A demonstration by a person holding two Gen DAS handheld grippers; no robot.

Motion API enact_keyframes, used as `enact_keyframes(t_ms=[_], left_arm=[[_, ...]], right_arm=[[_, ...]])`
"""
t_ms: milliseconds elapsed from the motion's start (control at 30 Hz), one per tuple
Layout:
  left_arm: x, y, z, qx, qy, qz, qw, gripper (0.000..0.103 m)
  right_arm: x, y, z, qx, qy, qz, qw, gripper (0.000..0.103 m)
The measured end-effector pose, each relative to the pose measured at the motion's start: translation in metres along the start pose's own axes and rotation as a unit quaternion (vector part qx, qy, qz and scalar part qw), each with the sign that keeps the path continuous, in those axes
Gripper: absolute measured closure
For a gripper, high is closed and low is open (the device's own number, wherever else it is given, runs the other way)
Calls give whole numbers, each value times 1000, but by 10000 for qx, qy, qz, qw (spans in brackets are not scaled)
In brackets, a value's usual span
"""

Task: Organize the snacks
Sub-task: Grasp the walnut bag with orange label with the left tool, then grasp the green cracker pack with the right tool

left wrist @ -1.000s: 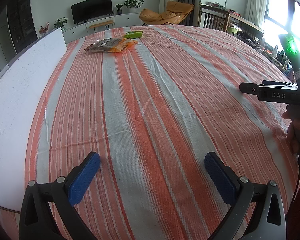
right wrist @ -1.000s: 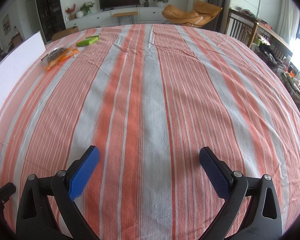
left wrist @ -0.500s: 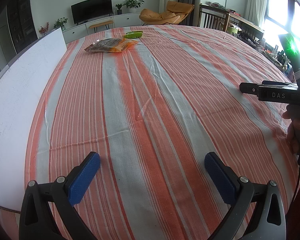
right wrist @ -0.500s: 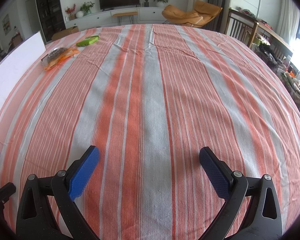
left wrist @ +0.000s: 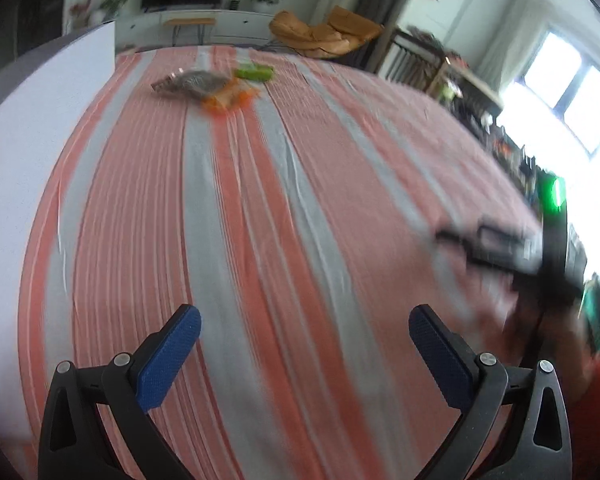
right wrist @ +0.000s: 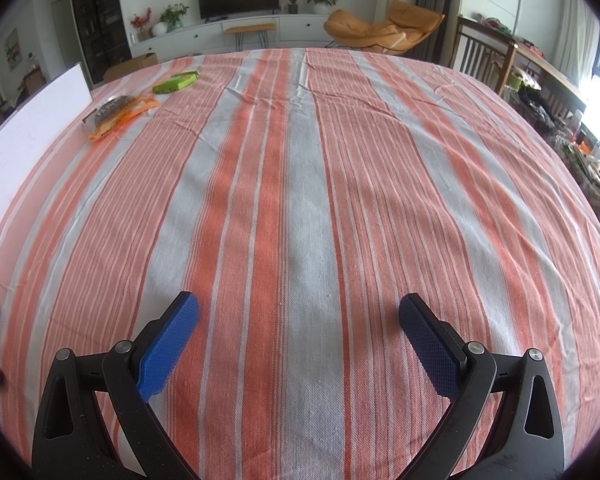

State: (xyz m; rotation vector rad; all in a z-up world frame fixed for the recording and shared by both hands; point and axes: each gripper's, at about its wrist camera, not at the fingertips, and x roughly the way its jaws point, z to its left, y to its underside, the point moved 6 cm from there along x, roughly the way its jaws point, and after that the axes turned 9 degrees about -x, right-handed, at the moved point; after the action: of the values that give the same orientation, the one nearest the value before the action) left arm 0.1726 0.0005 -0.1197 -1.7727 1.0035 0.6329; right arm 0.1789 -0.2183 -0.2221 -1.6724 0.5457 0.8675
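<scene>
Two snacks lie far off on the striped table [right wrist: 300,208], toward eleven o'clock in both views: an orange packet [right wrist: 118,114] with a clear, dark-speckled window, flat and crinkled, and just beyond it a bright green wrapper [right wrist: 176,82], near the white board [right wrist: 28,128]. Left tongs [left wrist: 304,344] and right tongs [right wrist: 298,332] both gape wide, holding nothing.

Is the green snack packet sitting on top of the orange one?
No, in the right wrist view the green packet lies flat on the striped tablecloth, apart from the orange snack bag with cloth showing between them.
</scene>
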Motion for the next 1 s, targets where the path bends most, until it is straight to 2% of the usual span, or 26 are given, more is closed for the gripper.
enact_keyframes(t_ms=[67,167,267,367,400,467,533,567,633,667,733,767,800,833,900,1000], left_arm=[[9,-46,7,-450,37,-46,9990,0],[40,-117,26,-1265,-47,-9,9920,0],[77,-171,45,-1963,-238,37,9802,1],[110,-214,63,-2513,-735,1,9651,2],[121,-229,69,-2718,-974,-66,9574,2],[136,-245,75,-2897,-1419,-135,9465,2],[155,-253,77,-2870,-1764,-37,9415,1],[158,-259,74,-2683,-2055,-128,9411,0],[175,-263,69,-2141,-2827,78,9350,0],[177,-266,64,-1844,-2895,-62,9392,0],[175,-262,63,-1672,-2691,-204,9483,1],[172,-259,61,-1493,-2645,-249,9524,7],[162,-253,57,-1181,-2533,-393,9594,23],[155,-245,57,-1062,-2441,-382,9632,25],[138,-223,56,-775,-2189,-342,9721,30],[103,-166,46,-105,-1546,-123,9878,30]], right_arm=[[0,0,1,1,1,0,10000,2],[0,0,0,6,-8,1,10000,1],[-1,-1,0,6,-23,-1,10000,1],[-1,-1,0,1,-21,0,10000,1],[-1,-1,0,1,-20,0,10000,1],[-1,-1,0,2,-26,-2,10000,1],[-1,-1,1,-9,-51,-8,10000,1],[-1,-1,2,-15,-68,-11,10000,1],[-2,-1,3,-19,-117,-29,9999,1],[-2,-1,4,-13,-135,-35,9999,1],[-2,-1,5,10,-203,-64,9998,1],[-3,-1,5,26,-235,-74,9997,0],[-3,-1,5,33,-252,-86,9996,0],[-3,-1,5,38,-259,-90,9996,0],[-3,-1,7,26,-242,-80,9997,0],[-2,0,9,0,-203,-60,9998,0]])
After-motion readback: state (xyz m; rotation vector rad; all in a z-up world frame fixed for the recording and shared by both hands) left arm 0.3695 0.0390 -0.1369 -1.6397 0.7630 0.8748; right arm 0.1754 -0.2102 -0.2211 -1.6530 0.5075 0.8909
